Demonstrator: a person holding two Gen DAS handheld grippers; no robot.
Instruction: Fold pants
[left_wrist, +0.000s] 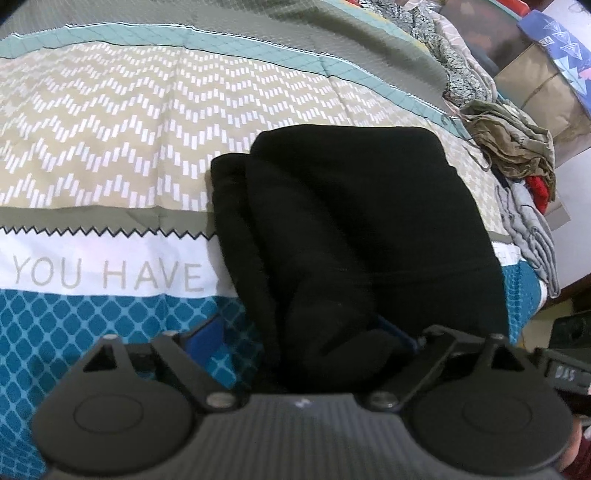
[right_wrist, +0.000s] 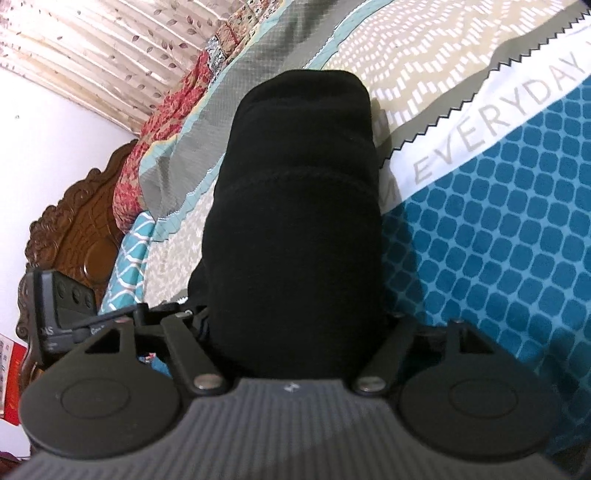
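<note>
Left claw (left_wrist: 301, 341) spread wide, black fabric bunched between the fingers; can't tell if actually gripping. Black folded pants (left_wrist: 354, 229) lying on the patterned teal, beige and white bedspread (left_wrist: 110, 155), mid-bed. Right claw (right_wrist: 295, 325) also spread apart, same black cloth filling the gap. Crumpled olive and grey clothes pile (left_wrist: 517, 155) near the far bed edge.

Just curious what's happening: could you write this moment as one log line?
step: folding | black pants folded on bedspread | left tongs: on pants | right tongs: on pants
</note>
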